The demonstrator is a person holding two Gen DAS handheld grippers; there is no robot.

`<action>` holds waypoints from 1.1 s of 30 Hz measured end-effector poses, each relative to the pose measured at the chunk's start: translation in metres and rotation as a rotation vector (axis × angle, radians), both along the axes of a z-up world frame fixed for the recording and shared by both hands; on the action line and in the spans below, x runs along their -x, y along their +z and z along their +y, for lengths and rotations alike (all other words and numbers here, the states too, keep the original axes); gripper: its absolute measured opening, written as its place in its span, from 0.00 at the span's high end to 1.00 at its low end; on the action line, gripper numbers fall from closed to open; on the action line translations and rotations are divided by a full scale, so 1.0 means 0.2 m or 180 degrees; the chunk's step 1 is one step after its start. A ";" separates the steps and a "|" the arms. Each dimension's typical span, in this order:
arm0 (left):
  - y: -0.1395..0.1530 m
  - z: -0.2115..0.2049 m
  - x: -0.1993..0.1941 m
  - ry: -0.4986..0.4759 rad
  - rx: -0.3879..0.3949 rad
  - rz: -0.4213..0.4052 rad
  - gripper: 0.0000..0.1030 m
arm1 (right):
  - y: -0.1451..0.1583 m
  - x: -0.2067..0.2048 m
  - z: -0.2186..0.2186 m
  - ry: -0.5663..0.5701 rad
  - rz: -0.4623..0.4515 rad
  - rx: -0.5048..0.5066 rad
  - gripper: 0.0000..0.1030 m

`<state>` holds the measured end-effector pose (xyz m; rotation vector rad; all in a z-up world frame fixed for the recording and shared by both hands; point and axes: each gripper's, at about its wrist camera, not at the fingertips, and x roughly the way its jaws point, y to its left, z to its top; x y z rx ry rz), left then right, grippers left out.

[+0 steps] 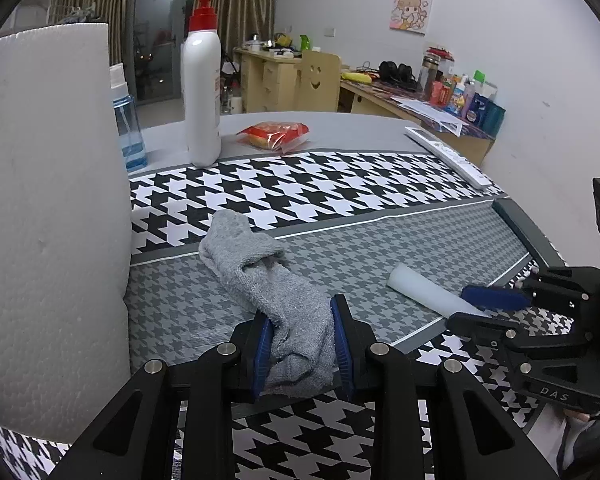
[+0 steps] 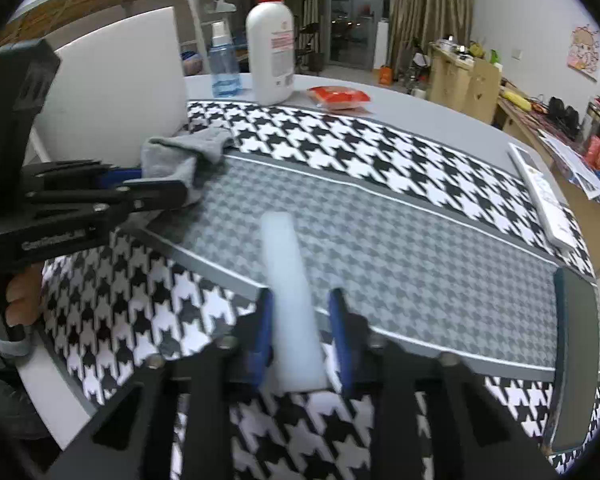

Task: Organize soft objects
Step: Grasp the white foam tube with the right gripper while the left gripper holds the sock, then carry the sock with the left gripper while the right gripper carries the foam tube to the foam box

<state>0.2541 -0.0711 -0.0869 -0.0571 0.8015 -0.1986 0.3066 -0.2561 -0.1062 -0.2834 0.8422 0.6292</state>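
Grey terry-cloth sock (image 1: 268, 284), crumpled, lies on the grey houndstooth band of the mat (image 1: 400, 240) toward the table's left side, toe end reaching onto the black-and-white band. Near end is pinched between the blue pads of the left gripper (image 1: 300, 340); cloth bunches between the jaws, so the grip reads as firm. Sock not lifted; most of it rests on the mat.

White translucent foam stick (image 2: 288, 280), second soft item, lies on the same grey band nearer the table's front edge, pointing away from the right wrist camera. Right gripper (image 2: 300, 336) straddles its near end. Left pad sits against the stick; a sliver of gap shows at the right pad, so the jaws look narrowed around it but not clearly clamped. Right-wrist picture is slightly blurred there.

Other things, untouched: tall white foam block (image 1: 48, 220) at the left edge, white pump bottle with red cap (image 1: 202, 92), blue spray bottle (image 1: 130, 136), red snack packet (image 1: 274, 134) along the far edge, white remote (image 1: 448, 156) at the right edge.

Judgement: early stage. Both soft items are engaged but neither is moved or placed. No obvious bin or target spot in view. Left to do: secure the stick, lift both, set them in order.
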 end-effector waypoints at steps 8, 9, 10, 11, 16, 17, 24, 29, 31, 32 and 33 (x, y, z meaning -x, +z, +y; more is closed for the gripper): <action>0.01 -0.01 0.01 -0.0055 -0.0008 -0.0046 0.72 | 0.03 -0.05 -0.06 -0.0218 0.0277 -0.0302 0.86; 0.01 -0.01 0.01 -0.0066 -0.0009 -0.0051 0.74 | 0.04 -0.04 -0.06 -0.0245 0.0243 -0.0295 0.86; 0.01 -0.01 0.01 -0.0069 0.0000 -0.0054 0.75 | 0.05 -0.04 -0.05 -0.0266 0.0203 -0.0280 0.86; 0.02 -0.01 0.01 -0.0063 0.0007 -0.0059 0.75 | 0.07 -0.03 -0.05 -0.0304 0.0167 -0.0276 0.86; 0.04 -0.02 0.02 -0.0089 -0.0027 -0.0105 0.76 | 0.11 -0.01 -0.08 -0.0503 0.0095 -0.0327 0.86; 0.05 -0.03 0.02 -0.0098 -0.0037 -0.0112 0.76 | 0.12 0.00 -0.08 -0.0550 0.0066 -0.0321 0.86; 0.08 -0.02 0.07 -0.0145 -0.0049 -0.0220 0.76 | 0.16 0.04 -0.11 -0.0658 -0.0008 -0.0396 0.86; 0.10 0.00 0.10 -0.0140 0.0021 -0.0260 0.76 | 0.18 0.08 -0.10 -0.0727 -0.0097 -0.0378 0.86; 0.11 -0.01 0.10 -0.0176 -0.0002 -0.0265 0.76 | 0.19 0.09 -0.10 -0.0749 -0.0127 -0.0412 0.86; 0.11 -0.01 0.11 -0.0189 -0.0005 -0.0270 0.76 | 0.20 0.10 -0.11 -0.0768 -0.0137 -0.0437 0.86; 0.12 -0.01 0.11 -0.0207 -0.0009 -0.0279 0.76 | 0.20 0.10 -0.11 -0.0784 -0.0147 -0.0444 0.86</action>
